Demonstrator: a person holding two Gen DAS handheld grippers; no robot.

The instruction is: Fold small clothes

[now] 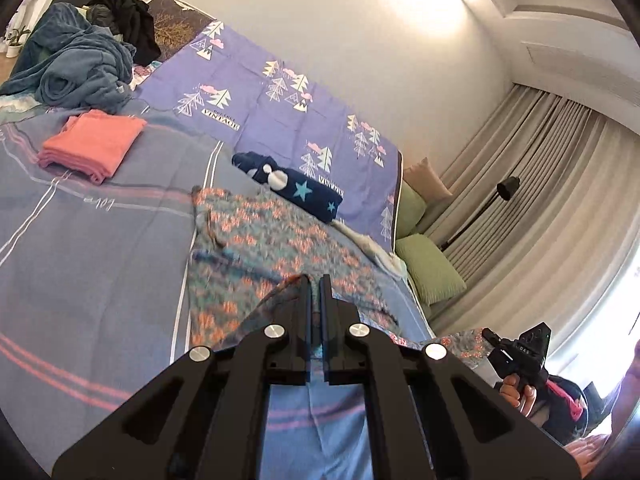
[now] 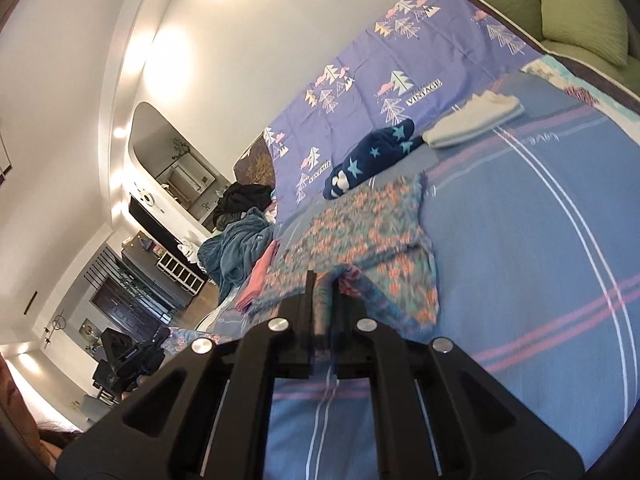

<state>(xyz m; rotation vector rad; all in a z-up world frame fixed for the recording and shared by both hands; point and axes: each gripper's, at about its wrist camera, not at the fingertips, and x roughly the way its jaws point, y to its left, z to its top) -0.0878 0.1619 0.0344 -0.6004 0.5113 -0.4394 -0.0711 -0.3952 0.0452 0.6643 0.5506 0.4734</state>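
Note:
A small floral garment (image 1: 276,240), teal with orange blossoms, lies spread on the blue striped bedspread (image 1: 100,240). My left gripper (image 1: 319,280) is shut on its near edge and holds that corner lifted off the bed. In the right wrist view the same floral garment (image 2: 360,232) stretches away, and my right gripper (image 2: 323,278) is shut on another part of its near edge, also raised. The right gripper's body (image 1: 520,354) shows in a hand at the lower right of the left wrist view. The left gripper's body (image 2: 132,356) shows at the lower left of the right wrist view.
A folded pink cloth (image 1: 94,144) lies at the left of the bed, a navy star-print bundle (image 1: 292,186) beyond the garment, a folded white cloth (image 2: 474,120) to its right. A rumpled blue blanket (image 1: 76,64) and dark clothes (image 1: 128,20) sit at the far end. Green cushions (image 1: 432,272) line the bedside.

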